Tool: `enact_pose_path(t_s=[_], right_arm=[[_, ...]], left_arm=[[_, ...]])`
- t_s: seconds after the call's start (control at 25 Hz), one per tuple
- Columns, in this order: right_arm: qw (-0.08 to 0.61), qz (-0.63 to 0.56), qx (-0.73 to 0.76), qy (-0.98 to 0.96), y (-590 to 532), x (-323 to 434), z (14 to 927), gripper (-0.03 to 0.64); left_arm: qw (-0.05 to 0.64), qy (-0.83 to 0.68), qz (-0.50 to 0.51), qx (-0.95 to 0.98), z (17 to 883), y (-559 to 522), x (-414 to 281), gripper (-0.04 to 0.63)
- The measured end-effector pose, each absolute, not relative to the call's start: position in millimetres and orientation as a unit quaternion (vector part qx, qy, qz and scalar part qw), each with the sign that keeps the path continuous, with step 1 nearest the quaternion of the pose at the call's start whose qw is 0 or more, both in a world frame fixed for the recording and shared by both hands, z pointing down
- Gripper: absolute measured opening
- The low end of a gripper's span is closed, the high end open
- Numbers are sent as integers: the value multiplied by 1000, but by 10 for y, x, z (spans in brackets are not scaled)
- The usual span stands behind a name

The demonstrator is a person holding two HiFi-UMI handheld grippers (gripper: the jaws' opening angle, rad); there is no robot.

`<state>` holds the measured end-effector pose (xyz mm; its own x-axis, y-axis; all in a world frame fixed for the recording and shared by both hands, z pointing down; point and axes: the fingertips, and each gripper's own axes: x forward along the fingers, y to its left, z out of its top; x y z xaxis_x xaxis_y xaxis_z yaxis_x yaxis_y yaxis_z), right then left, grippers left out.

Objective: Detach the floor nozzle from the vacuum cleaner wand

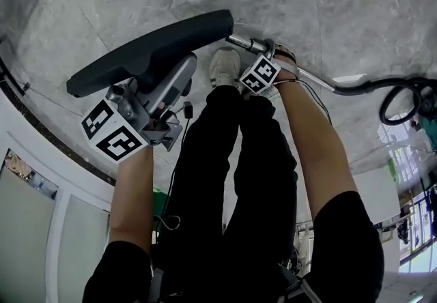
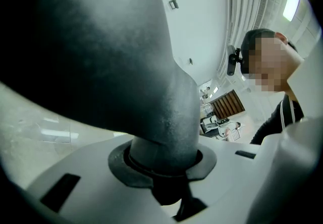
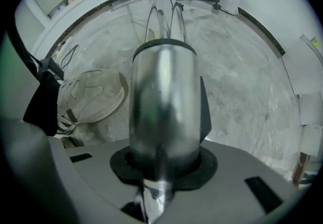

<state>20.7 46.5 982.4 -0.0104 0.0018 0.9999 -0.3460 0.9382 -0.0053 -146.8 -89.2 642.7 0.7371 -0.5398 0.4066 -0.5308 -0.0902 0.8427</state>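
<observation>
Left hand-held gripper (image 1: 162,90), head view: pinching the floor nozzle (image 1: 147,52), long axis crosswise, right tip just beside the wand (image 1: 314,79) end held in the right hand-held gripper (image 1: 263,63). Left gripper view: clamped tight on the nozzle neck (image 2: 166,127). Right gripper view: squeezing the wand, pointing down at the floor (image 3: 242,66). Looks already apart.

The floor nozzle (image 1: 150,52) is left of the shoe (image 1: 224,66); the wand (image 1: 317,80) is right of it, leading to the hose (image 1: 372,85) at far right.
</observation>
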Motion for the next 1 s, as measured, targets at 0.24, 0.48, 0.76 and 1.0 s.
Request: enact_pose_path(t_s=[0.24, 0.48, 0.76, 1.0], right_arm=[[712, 153, 93, -679, 487, 239, 10051, 85], [719, 152, 67, -675, 470, 211, 10037, 147], [683, 164, 127, -700, 51, 276, 9227, 233], [542, 183, 335, -749, -600, 530, 7274, 12]], left_arm=[[582, -374, 9, 722, 6596, -704, -1576, 109], [589, -406, -7, 699, 6655, -656, -1684, 109], [567, -426, -18, 705, 6244, -858, -1412, 109], [526, -400, 11, 751, 5167, -1054, -919, 109]])
